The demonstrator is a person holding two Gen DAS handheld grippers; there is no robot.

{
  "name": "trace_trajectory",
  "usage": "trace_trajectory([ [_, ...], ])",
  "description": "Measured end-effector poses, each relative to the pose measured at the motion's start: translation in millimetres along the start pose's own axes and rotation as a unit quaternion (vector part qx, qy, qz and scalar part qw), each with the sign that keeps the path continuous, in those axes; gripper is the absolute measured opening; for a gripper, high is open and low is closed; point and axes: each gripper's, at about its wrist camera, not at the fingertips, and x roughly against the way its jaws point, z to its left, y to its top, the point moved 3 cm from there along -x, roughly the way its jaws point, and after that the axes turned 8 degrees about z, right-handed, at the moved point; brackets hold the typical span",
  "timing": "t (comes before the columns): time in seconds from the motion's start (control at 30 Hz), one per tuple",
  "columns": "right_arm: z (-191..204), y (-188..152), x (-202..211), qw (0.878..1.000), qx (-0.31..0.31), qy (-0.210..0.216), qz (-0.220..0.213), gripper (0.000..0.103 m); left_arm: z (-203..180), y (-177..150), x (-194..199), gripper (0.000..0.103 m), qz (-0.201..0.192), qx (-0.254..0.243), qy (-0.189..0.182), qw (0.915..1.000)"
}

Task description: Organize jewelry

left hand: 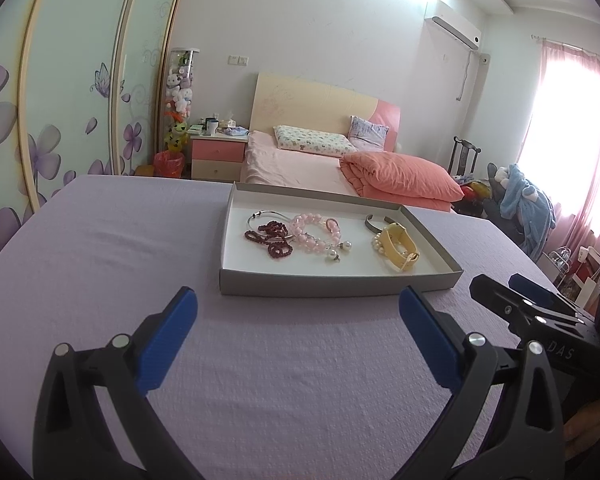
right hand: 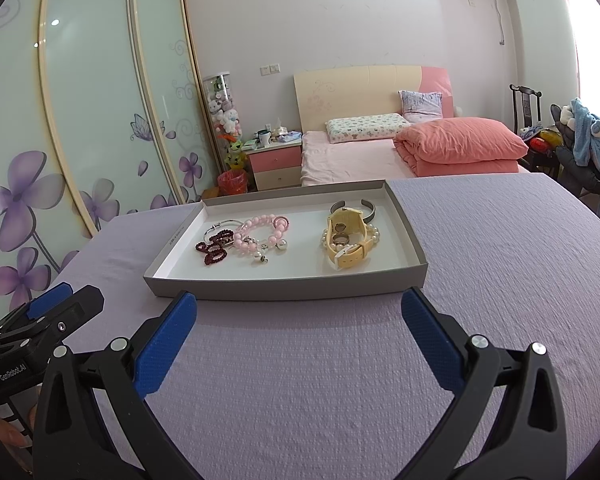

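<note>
A shallow grey tray (left hand: 332, 286) (right hand: 284, 290) sits on the lilac-covered table. In it lie a dark red bead bracelet (left hand: 270, 238) (right hand: 214, 250), a silver bangle (left hand: 266, 216) (right hand: 220, 225), a pink bead bracelet (left hand: 316, 234) (right hand: 260, 236), a yellow watch (left hand: 400, 246) (right hand: 348, 240), a pearl bracelet (left hand: 378, 246) (right hand: 374, 234) and a grey cuff (left hand: 374, 220) (right hand: 354, 205). My left gripper (left hand: 298, 300) is open and empty, short of the tray's near wall. My right gripper (right hand: 299, 302) is open and empty at the near wall. Each gripper shows in the other's view, the right one (left hand: 516, 292) and the left one (right hand: 66, 300).
The lilac tablecloth (left hand: 292, 380) (right hand: 300, 380) spreads around the tray. Behind the table are a pink bed (left hand: 340, 160), a nightstand (left hand: 218, 152), a floral wardrobe (left hand: 60, 100) and a chair with clothes (left hand: 524, 196).
</note>
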Motion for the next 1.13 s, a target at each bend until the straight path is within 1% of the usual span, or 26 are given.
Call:
trace_trajectory([
  [1.13,0.2,-1.8,0.7,1.000,0.001,0.001,0.000,0.102,-1.2,-0.4,-2.0,0.101,0.007,0.006,-0.001,1.0000],
])
